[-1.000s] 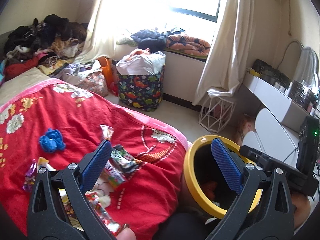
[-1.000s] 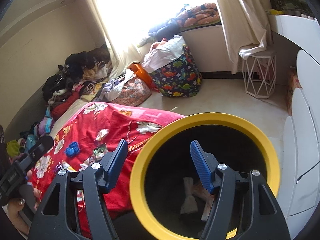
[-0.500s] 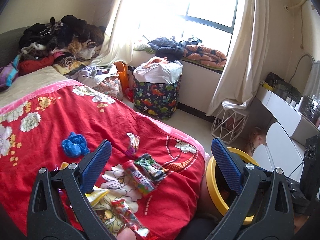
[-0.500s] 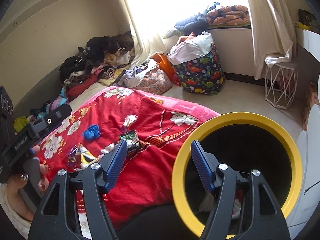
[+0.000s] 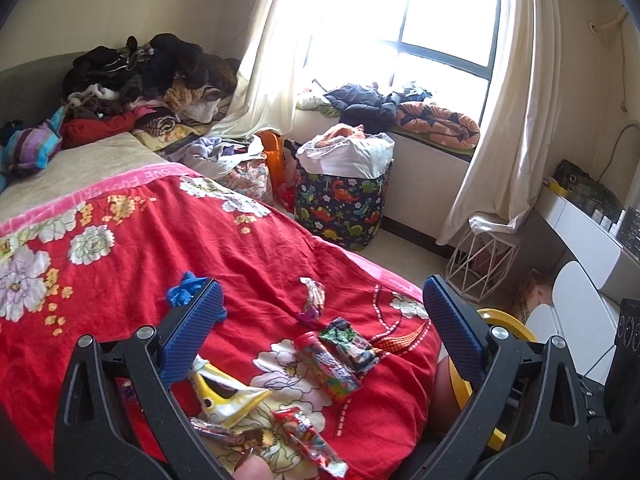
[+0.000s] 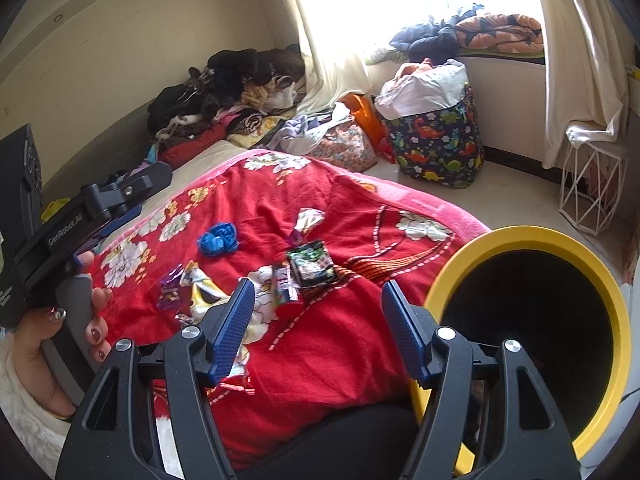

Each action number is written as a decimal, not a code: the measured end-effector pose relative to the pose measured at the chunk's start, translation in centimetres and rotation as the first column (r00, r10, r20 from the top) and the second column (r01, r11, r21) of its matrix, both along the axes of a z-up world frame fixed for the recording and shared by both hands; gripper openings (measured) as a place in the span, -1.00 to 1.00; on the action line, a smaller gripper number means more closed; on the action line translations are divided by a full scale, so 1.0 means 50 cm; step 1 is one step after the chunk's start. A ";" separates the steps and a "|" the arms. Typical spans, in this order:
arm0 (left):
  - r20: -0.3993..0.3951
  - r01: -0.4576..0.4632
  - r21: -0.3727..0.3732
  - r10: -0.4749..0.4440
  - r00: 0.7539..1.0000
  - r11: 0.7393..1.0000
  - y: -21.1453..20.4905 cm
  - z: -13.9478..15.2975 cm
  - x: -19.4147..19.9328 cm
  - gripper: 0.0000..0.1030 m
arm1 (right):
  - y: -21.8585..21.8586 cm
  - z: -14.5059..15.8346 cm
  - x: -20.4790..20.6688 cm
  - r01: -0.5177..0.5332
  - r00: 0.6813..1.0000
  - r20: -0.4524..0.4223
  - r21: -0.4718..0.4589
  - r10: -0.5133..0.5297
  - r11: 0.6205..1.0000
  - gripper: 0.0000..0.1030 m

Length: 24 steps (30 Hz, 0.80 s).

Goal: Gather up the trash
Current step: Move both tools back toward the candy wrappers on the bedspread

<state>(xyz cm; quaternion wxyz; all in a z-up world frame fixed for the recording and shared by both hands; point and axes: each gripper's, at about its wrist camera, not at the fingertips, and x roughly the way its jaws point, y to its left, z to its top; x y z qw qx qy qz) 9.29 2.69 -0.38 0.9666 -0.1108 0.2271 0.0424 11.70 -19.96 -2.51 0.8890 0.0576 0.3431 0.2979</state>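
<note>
Several snack wrappers lie on the red floral blanket point(image 5: 120, 280): a red tube wrapper point(image 5: 326, 364), a dark green packet point(image 5: 352, 340), a yellow-white wrapper point(image 5: 224, 396), a silvery one point(image 5: 314, 296) and a crumpled blue piece point(image 5: 184, 288). My left gripper point(image 5: 320, 304) hovers open over them, holding nothing. My right gripper point(image 6: 318, 294) is also open and empty above the blanket's near edge, with the dark packet point(image 6: 311, 264) and the blue piece point(image 6: 218, 238) beyond it. The yellow-rimmed black bin point(image 6: 520, 236) stands beside the bed at the right. A hand holds the left gripper point(image 6: 100, 204) at the far left.
A dinosaur-print hamper point(image 5: 348, 208) full of laundry stands under the window. A white wire stool point(image 5: 484, 264) and a white desk point(image 5: 580, 220) are to the right. Clothes point(image 5: 140, 76) are piled at the head of the bed. Bare floor lies between bed and hamper.
Both grippers have swung left, away from the bin and over the bed. The bin has slid to the right edge of both views and the wrappers have come in front. Neither gripper's opening has changed.
</note>
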 end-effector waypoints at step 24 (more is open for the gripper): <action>-0.280 -0.091 -0.126 0.053 0.959 0.988 0.137 -0.124 0.016 0.46 | 0.178 -0.098 -0.021 -0.268 0.957 -0.138 -0.101 0.253 0.958 0.11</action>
